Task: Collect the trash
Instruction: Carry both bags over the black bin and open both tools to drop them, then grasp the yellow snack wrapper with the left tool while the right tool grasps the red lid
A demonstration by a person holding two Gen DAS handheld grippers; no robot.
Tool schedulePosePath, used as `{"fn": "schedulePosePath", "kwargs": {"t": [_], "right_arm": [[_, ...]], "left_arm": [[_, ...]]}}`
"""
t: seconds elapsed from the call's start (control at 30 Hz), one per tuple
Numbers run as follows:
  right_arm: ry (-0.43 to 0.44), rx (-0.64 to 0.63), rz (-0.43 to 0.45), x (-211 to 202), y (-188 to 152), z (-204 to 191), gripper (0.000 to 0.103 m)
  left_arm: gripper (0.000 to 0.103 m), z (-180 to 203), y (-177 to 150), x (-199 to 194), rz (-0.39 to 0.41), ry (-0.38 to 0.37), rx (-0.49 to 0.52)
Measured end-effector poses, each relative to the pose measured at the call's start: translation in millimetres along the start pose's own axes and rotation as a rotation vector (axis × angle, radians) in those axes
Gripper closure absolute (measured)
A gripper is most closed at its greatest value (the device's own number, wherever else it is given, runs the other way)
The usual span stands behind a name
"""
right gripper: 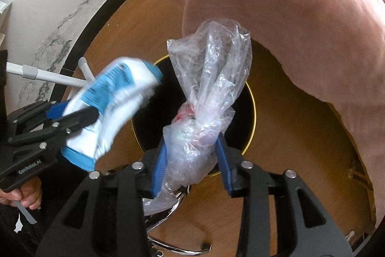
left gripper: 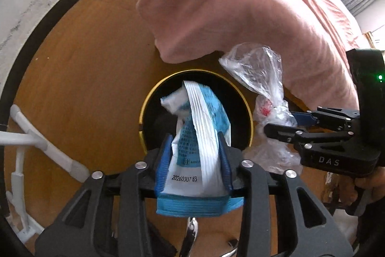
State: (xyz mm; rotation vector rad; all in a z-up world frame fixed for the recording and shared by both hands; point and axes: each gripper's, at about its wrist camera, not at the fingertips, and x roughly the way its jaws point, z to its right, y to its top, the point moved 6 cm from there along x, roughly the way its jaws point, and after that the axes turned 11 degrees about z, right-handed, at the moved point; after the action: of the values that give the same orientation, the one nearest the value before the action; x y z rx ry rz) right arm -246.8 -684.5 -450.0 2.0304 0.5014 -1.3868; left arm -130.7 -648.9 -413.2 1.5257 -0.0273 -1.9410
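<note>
A crumpled blue and white packet (left gripper: 199,148) stands between the pads of my left gripper (left gripper: 195,136), which touch both its sides. Its far end points into a black bin with a gold rim (left gripper: 245,100) just beneath. In the right wrist view the same packet (right gripper: 113,102) is blurred in the left gripper (right gripper: 79,110). A knotted clear plastic bag (right gripper: 207,88) sits between the jaws of my right gripper (right gripper: 192,141) over the bin (right gripper: 252,112). It leans on the left pad, and a gap shows along the right pad. The right gripper (left gripper: 280,123) and its bag (left gripper: 259,74) hang beside the bin's right rim.
Pink bedding (left gripper: 228,4) overhangs the wooden floor (left gripper: 84,64) just behind the bin. A white tube frame (left gripper: 48,143) lies at the left by a pale wall. Chrome metal parts (right gripper: 178,245) show below the right gripper. A person's hand (right gripper: 24,196) holds the left gripper's handle.
</note>
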Motion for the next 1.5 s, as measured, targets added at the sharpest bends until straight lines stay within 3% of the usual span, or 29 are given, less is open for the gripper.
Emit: {"fn": "schedulePosePath", "kwargs": {"t": [0.03, 0.07, 0.1, 0.23, 0.43, 0.6, 0.73, 0.83, 1.03, 1.2, 1.3, 1.37, 1.5], "right_arm": [[-0.004, -0.006, 0.007, -0.9, 1.6, 0.9, 0.041], [-0.005, -0.01, 0.017, -2.2, 5.1, 3.8, 0.037], [-0.003, -0.013, 0.025, -4.6, 6.3, 3.0, 0.035], [0.003, -0.005, 0.034, -10.3, 9.9, 0.1, 0.035], [-0.039, 0.012, 0.098, -55.0, 13.2, 8.7, 0.033], [-0.08, 0.024, 0.239, -132.9, 33.3, 3.7, 0.028], [-0.062, -0.07, 0.376, -205.0, 57.9, -43.7, 0.023], [0.019, -0.168, 0.437, -239.5, 73.0, -116.7, 0.023], [0.233, -0.402, 0.442, -252.5, 79.6, -296.6, 0.023], [0.396, -0.592, 0.385, -242.8, 51.3, -455.4, 0.023], [0.471, -0.72, 0.343, -238.0, 20.3, -547.5, 0.023], [0.501, -0.79, 0.318, -236.6, 7.9, -592.8, 0.023], [0.505, -0.91, 0.284, -224.5, -23.1, -669.7, 0.016]], "left_arm": [[0.052, 0.1, 2.1, 0.7, 0.002, -0.008, 0.004], [0.044, 1.5, 3.5, 0.0, 0.007, -0.012, 0.013], [0.042, 2.9, 3.9, 1.9, 0.015, -0.013, 0.02], [0.04, 6.1, 9.6, -5.6, 0.022, -0.007, 0.027], [0.023, 16.3, 17.9, -41.0, 0.075, 0.027, 0.063], [0.019, 50.9, 37.7, -113.3, 0.171, 0.021, 0.132], [0.015, 58.5, 50.7, -217.9, 0.312, 0.015, 0.136], [0.011, 38.4, 47.7, -289.5, 0.41, 0.056, 0.107], [0.011, -78.4, 2.8, -434.4, 0.559, 0.328, -0.077], [0.011, -201.1, -89.4, -541.8, 0.616, 0.598, -0.321], [0.011, -254.8, -147.5, -585.8, 0.62, 0.71, -0.442], [0.011, -283.8, -185.7, -606.6, 0.612, 0.772, -0.52], [0.011, -321.0, -238.7, -633.6, 0.62, 0.797, -0.627]]}}
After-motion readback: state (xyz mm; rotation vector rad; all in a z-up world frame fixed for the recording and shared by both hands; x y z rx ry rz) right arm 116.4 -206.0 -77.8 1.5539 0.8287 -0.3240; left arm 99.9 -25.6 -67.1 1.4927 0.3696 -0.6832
